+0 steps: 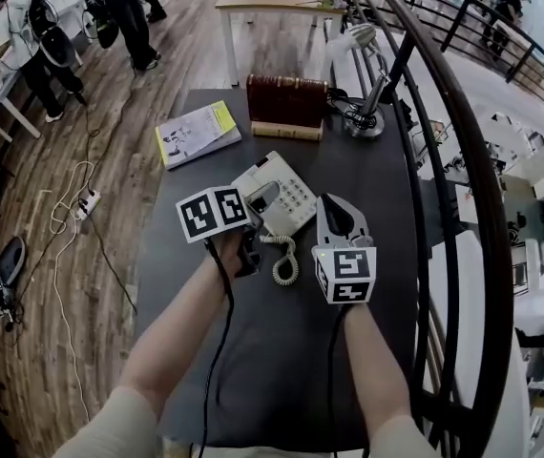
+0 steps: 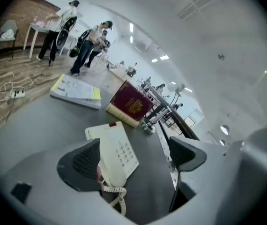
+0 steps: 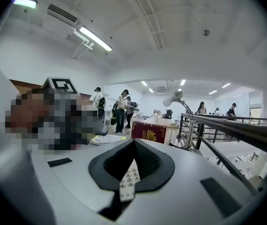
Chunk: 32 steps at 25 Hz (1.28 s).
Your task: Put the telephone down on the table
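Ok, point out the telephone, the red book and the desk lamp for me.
telephone (image 1: 291, 197), head view, on its keypad.
red book (image 1: 286, 100), head view, on its dark red cover.
desk lamp (image 1: 364, 125), head view, on its round base.

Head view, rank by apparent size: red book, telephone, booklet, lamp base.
1. red book
2. telephone and booklet: look about alike. The telephone is nearer the camera and partly hidden, so they are not ranked.
3. lamp base
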### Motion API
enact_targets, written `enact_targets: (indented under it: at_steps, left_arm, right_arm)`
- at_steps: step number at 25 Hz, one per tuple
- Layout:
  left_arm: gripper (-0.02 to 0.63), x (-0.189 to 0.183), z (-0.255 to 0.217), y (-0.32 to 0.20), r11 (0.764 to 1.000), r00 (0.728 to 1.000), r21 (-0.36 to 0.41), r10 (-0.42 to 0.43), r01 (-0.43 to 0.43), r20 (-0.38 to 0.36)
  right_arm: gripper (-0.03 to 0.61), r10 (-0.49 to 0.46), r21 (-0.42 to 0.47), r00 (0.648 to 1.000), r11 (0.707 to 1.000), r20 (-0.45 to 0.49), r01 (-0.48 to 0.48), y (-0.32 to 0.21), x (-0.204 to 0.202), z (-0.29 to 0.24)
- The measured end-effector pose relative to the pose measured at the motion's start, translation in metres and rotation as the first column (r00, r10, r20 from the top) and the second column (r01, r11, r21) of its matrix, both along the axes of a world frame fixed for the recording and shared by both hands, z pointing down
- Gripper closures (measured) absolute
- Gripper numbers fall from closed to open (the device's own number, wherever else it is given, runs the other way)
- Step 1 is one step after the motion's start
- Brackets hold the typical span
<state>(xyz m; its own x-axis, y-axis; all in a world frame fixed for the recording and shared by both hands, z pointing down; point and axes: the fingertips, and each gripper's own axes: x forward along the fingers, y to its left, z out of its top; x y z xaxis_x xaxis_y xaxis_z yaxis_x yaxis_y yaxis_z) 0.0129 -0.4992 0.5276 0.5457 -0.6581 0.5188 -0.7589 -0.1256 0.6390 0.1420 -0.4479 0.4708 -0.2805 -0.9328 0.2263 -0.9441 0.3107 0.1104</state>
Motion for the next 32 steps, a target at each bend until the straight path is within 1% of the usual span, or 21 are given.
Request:
enact_targets:
  at_steps: [2,4,6,9,11,12,16,17,19,20,22,23,25,28,30,32]
  left_arm:
    - [0.132,-0.006,-0.038,0.010,0.995,1.000,0.101,-0.016,0.013,0.027]
    - [0.132,-0.009,-0.074,0.021,0.981,0.998,0.196,-0.020,0.007,0.064]
    - [0.132,-0.011,-0.106,0.033,0.959,0.995,0.282,-0.025,-0.003,0.094]
    - [0.132,-0.017,-0.150,0.055,0.919,0.990,0.394,-0.045,-0.012,0.135]
    - [0.133,-0.023,-0.179,0.075,0.884,0.982,0.468,-0.069,-0.022,0.176]
    - [0.133,-0.025,-0.193,0.085,0.862,0.977,0.505,-0.081,-0.031,0.198]
    - [0.133,-0.028,-0.246,0.131,0.759,0.953,0.646,-0.129,-0.082,0.273]
    - [0.133,-0.029,-0.257,0.144,0.735,0.950,0.672,-0.140,-0.090,0.280]
    - [0.135,-0.031,-0.273,0.169,0.696,0.945,0.712,-0.163,-0.092,0.282]
    - [0.149,-0.034,-0.280,0.181,0.680,0.943,0.728,-0.176,-0.090,0.282]
    - [0.198,-0.039,-0.293,0.205,0.648,0.940,0.757,-0.204,-0.079,0.273]
    - [0.206,-0.042,-0.299,0.217,0.634,0.941,0.770,-0.214,-0.071,0.263]
    - [0.212,-0.048,-0.308,0.239,0.608,0.941,0.792,-0.232,-0.057,0.246]
    - [0.316,-0.056,-0.321,0.269,0.570,0.937,0.821,-0.265,-0.040,0.229]
    - [0.356,-0.059,-0.326,0.287,0.554,0.935,0.832,-0.273,-0.039,0.225]
    - [0.394,-0.060,-0.326,0.302,0.545,0.936,0.838,-0.272,-0.041,0.222]
  right_arm:
    - [0.575,0.005,0.025,1.000,1.000,0.006,-0.005,0.011,0.000,-0.021]
    - [0.575,0.015,0.049,1.000,0.999,0.005,-0.015,0.022,0.001,-0.042]
    - [0.575,0.027,0.073,1.000,0.997,-0.005,-0.027,0.033,0.003,-0.064]
    - [0.575,0.046,0.108,0.999,0.993,-0.011,-0.044,0.053,0.005,-0.096]
    - [0.575,0.053,0.127,0.999,0.991,-0.002,-0.052,0.071,0.004,-0.119]
    - [0.575,0.055,0.135,0.999,0.989,0.001,-0.054,0.080,0.004,-0.131]
    - [0.575,0.049,0.173,0.999,0.984,0.002,-0.049,0.117,0.000,-0.175]
    - [0.575,0.043,0.184,0.999,0.982,0.002,-0.043,0.127,-0.002,-0.185]
    - [0.575,0.031,0.207,1.000,0.978,0.002,-0.030,0.148,-0.006,-0.203]
    - [0.575,0.023,0.218,1.000,0.976,0.002,-0.023,0.159,-0.007,-0.211]
    - [0.575,0.005,0.235,1.000,0.972,0.006,-0.006,0.180,-0.012,-0.224]
    - [0.575,-0.009,0.238,1.000,0.971,0.012,0.006,0.191,-0.015,-0.228]
    - [0.575,-0.051,0.235,0.998,0.971,0.035,0.041,0.212,-0.022,-0.233]
    - [0.575,-0.099,0.239,0.994,0.967,0.050,0.085,0.240,-0.031,-0.239]
    - [0.575,-0.121,0.248,0.991,0.963,0.048,0.106,0.255,-0.036,-0.242]
    - [0.575,-0.147,0.254,0.988,0.958,0.048,0.130,0.269,-0.042,-0.241]
